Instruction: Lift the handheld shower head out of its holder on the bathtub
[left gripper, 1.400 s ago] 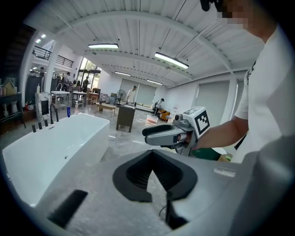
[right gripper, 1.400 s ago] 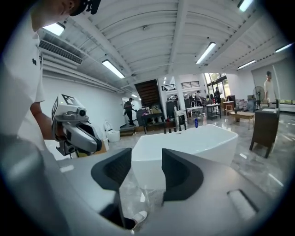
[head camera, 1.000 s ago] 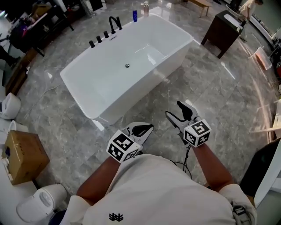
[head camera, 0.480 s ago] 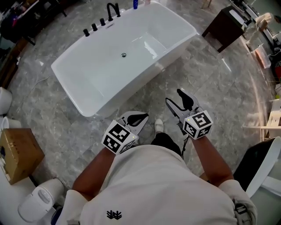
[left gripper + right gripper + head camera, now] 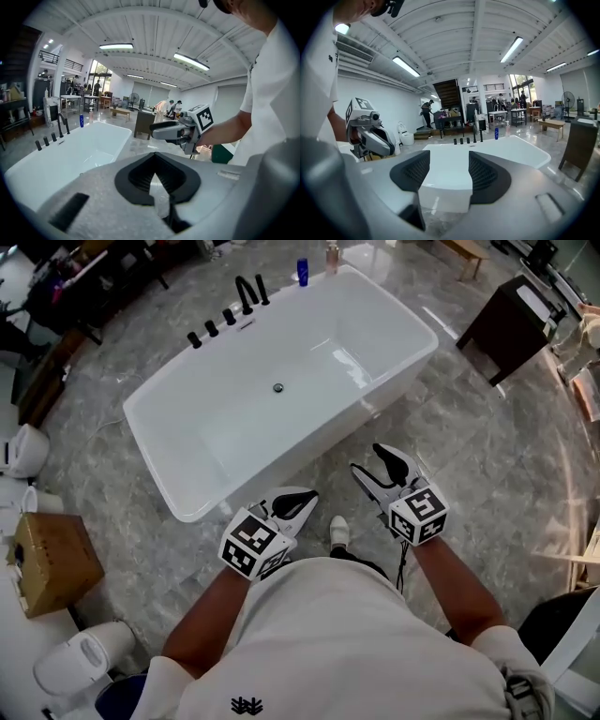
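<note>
In the head view my left gripper and right gripper hang short of the bathtub. The shower head is lost among the black fittings on its far rim. Only the gripper views settle the jaws: left together, right wide and just narrowing, both empty.

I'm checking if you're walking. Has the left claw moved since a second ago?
Yes. In the head view the left claw has come closer to the near rim of the bathtub.
</note>
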A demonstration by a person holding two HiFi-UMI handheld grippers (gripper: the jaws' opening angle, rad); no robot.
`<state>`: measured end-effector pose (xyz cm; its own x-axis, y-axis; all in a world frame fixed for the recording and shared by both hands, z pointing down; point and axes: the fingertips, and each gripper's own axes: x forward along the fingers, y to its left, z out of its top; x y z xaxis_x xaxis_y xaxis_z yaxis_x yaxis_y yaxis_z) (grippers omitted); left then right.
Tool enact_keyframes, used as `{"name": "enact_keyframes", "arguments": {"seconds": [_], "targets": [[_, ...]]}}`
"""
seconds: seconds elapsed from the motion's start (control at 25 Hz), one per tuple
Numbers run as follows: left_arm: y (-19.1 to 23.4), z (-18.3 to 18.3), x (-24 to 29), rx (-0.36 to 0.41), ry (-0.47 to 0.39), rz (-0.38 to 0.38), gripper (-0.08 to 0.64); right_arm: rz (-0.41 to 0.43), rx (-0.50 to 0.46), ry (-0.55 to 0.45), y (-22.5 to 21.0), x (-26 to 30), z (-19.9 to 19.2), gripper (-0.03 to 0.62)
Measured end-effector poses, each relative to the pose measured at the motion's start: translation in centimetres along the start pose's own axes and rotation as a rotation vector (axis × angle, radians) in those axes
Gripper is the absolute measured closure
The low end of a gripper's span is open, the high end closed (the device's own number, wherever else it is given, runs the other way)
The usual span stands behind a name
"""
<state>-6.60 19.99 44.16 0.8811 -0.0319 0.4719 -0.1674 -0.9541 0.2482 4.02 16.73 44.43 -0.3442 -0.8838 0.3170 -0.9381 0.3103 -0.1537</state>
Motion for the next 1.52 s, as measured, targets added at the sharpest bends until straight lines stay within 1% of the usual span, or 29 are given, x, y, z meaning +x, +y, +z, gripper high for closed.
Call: {"name": "enact_keyframes", "arguments": {"seconds": [0.12, 0.28, 0.52, 0.64, 0.72, 0.84, 1.0, 1.08, 1.24, 1.36, 1.52], "targets": [[0.4, 2.1, 2.7, -0.030, -0.031, 0.032, 0.554, 0.039, -0.013, 0.005, -3.4, 0.4, 0.3, 0.321], [1.6, 3.2, 5.3, -0.057, -0.031, 0.076, 0.554, 0.083, 0.029, 0.006, -7.3, 2.2, 0.5, 0.322], [5.4, 3.6, 5.6, -0.112, -0.032, 0.123, 0.554, 0.124, 0.042, 0.033, -9.3, 6.7, 0.7, 0.325], [7.9, 4.2, 5.4, -0.110, -0.040, 0.131, 0.554, 0.140, 0.037, 0.042, -9.5, 9.4, 1.7, 0.327], [9.9, 4.7, 5.2, -0.117, -0.051, 0.137, 0.554, 0.150, 0.016, 0.049, -9.5, 11.3, 2.8, 0.327], [12.8, 6.0, 5.2, -0.125, -0.079, 0.140, 0.554, 0.147, -0.005, 0.058, -10.5, 14.1, 4.5, 0.327], [16.1, 7.0, 5.5, -0.106, -0.087, 0.144, 0.554, 0.156, -0.029, 0.081, -11.8, 18.2, 5.1, 0.327], [17.7, 7.4, 5.2, -0.120, -0.093, 0.162, 0.554, 0.173, -0.036, 0.099, -12.0, 20.5, 5.6, 0.328], [21.0, 8.0, 4.7, -0.175, -0.124, 0.219, 0.554, 0.238, -0.089, 0.134, -12.8, 25.4, 6.7, 0.330], [24.1, 8.6, 5.4, -0.197, -0.128, 0.283, 0.554, 0.283, -0.133, 0.153, -15.1, 29.9, 7.2, 0.331], [28.1, 10.3, 6.6, -0.239, -0.137, 0.363, 0.554, 0.335, -0.155, 0.175, -18.5, 35.4, 8.1, 0.334]]}}
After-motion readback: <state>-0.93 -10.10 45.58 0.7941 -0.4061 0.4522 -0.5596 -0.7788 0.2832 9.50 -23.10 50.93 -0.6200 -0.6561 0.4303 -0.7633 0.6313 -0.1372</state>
